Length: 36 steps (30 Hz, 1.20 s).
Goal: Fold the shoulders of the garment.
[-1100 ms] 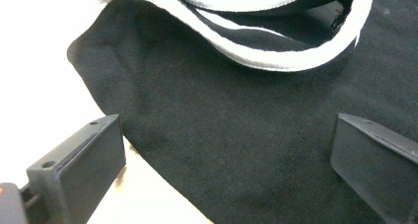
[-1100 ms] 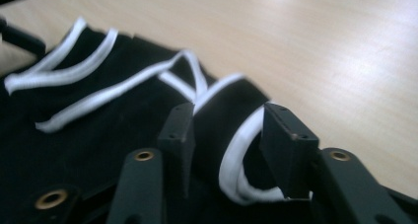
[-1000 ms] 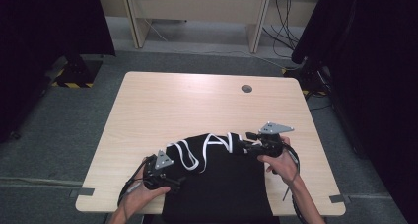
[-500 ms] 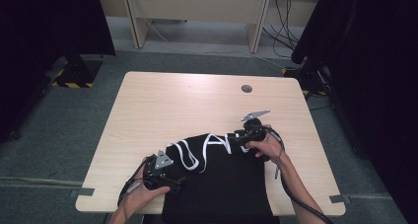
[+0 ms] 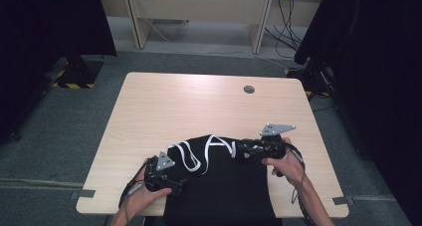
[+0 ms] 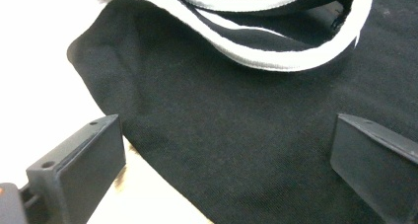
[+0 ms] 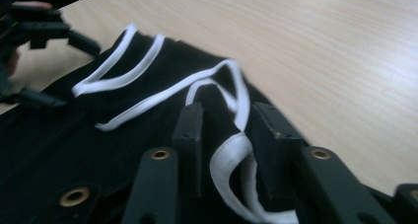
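Currently, you have the black garment [image 5: 219,191] draped over the near edge of the table [image 5: 199,106], its white-trimmed upper edge bunched between your two grippers; this placing suggests you mean to take a corner at each side and spread it flat.

Right gripper [image 7: 224,130]: its jaws have just been closing and now stand partly apart. A fold of the white trim [image 7: 229,165] rises between them, with black cloth beneath. Whether the pads [image 7: 190,135] already press that fold cannot be confirmed; a gap shows on either side of it. In the high view this gripper [image 5: 239,150] points across at the garment's upper right corner.

Left gripper [image 6: 222,150]: your jaws stand wide apart, holding nothing. Black cloth lies between and ahead of them, its rounded corner just beyond the left finger [image 6: 79,165], bare tabletop beside it. The trim loops lie farther ahead.
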Each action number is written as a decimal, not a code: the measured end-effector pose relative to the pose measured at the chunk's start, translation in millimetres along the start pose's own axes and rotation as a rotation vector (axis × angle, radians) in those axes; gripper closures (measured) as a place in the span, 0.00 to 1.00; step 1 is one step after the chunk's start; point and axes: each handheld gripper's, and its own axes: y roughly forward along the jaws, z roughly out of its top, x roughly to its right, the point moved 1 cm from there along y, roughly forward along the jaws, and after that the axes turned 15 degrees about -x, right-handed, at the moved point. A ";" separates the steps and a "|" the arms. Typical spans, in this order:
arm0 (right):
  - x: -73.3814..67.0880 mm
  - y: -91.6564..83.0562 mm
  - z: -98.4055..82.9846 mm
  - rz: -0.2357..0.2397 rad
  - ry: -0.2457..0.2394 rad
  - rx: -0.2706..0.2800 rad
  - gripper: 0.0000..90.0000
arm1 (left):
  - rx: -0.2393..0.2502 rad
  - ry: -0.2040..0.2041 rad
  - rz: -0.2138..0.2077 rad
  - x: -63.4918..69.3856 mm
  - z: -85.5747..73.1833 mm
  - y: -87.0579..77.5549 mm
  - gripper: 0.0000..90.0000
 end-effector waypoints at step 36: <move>43.8 25.9 -33.8 -0.307 0.141 -0.113 0.58 | 0.001 -0.009 0.004 -0.3 0.0 0.0 0.00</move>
